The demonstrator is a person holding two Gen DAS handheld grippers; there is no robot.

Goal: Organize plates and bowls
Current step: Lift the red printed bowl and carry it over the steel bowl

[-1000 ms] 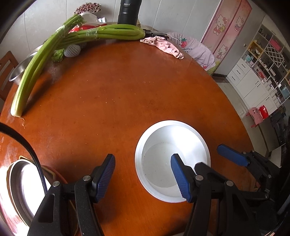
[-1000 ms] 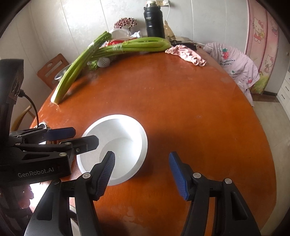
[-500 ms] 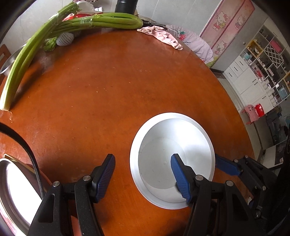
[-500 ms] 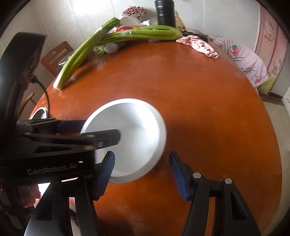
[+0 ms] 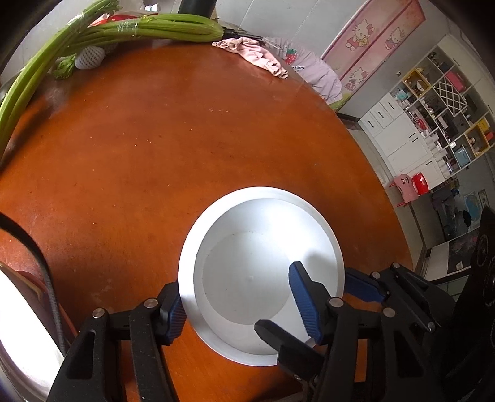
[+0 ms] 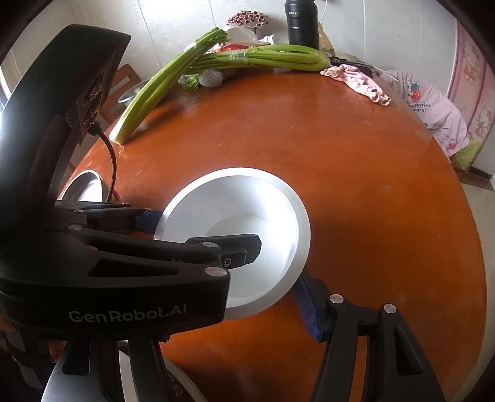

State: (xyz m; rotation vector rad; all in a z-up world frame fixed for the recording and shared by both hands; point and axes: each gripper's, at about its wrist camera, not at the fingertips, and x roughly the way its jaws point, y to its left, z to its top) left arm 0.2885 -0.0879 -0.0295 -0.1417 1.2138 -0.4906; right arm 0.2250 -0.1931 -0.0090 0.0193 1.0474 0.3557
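A white bowl (image 5: 247,247) stands on the round orange-brown table (image 5: 130,148). My left gripper (image 5: 235,278) straddles its left wall: one blue finger (image 5: 173,312) is at the outer rim, the other (image 5: 304,297) hangs over the inside. Its jaws are closing, but they do not pinch the wall. My right gripper (image 6: 241,275) straddles the bowl (image 6: 247,201) from the opposite side, one finger (image 6: 306,309) just outside the rim and the other hidden behind the left gripper (image 6: 201,232). Its jaws are opening.
A steel bowl (image 6: 83,188) sits at the table's left edge, and more bright metal dishware (image 5: 18,340) lies below my left gripper. Celery bunches (image 6: 247,58), a black flask (image 6: 301,21) and a pink cloth (image 6: 359,80) line the far edge. A draped chair (image 6: 433,105) stands at the right.
Both grippers have closed in on the white bowl. The left one's outer finger has come up to the rim. The right one slid left until the rim lies between its fingers.
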